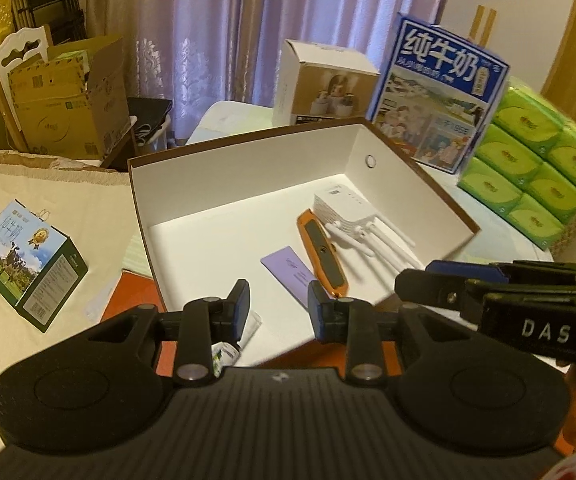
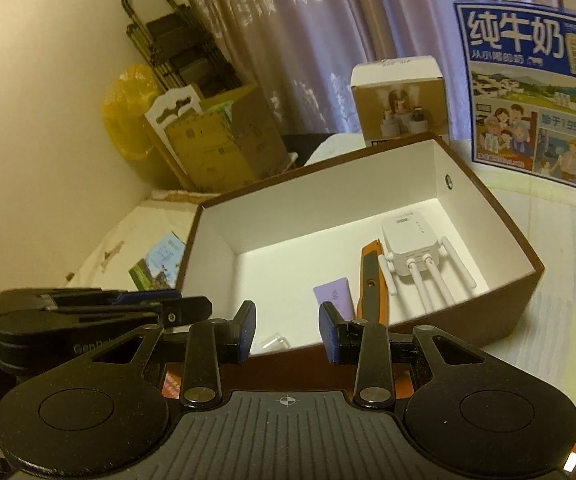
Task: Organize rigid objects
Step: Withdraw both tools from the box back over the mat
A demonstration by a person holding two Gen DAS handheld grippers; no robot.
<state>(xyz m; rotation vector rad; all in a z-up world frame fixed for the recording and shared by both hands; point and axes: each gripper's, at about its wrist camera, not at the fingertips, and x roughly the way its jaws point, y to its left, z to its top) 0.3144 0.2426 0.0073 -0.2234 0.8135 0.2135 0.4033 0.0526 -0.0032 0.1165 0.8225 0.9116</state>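
Tilting steeply downward, the left gripper (image 1: 276, 308) hangs over the near wall of the open box (image 1: 248, 148), its jaws parted by a narrow gap with nothing pinched between the blue pads; the right gripper (image 2: 287, 330) angles down more gently over the same near edge, its jaws likewise standing a little apart and empty; each tool shows in the other's view, side by side and close together, the right one's arm crossing the left view at its right edge; inside the box, beyond both sets of fingers, lie a lilac tube (image 1: 288, 272), an orange utility knife (image 1: 321, 256) just beside it, and a white router (image 1: 347, 212) with its antennas pointing toward the near wall; a small clear-capped item (image 2: 274, 342) rests near the box's front wall, close to the right gripper's left finger; behind the box stand a blue milk carton (image 1: 439, 92) and a small beige carton (image 1: 319, 84), with green tissue packs (image 1: 535, 164) at the right
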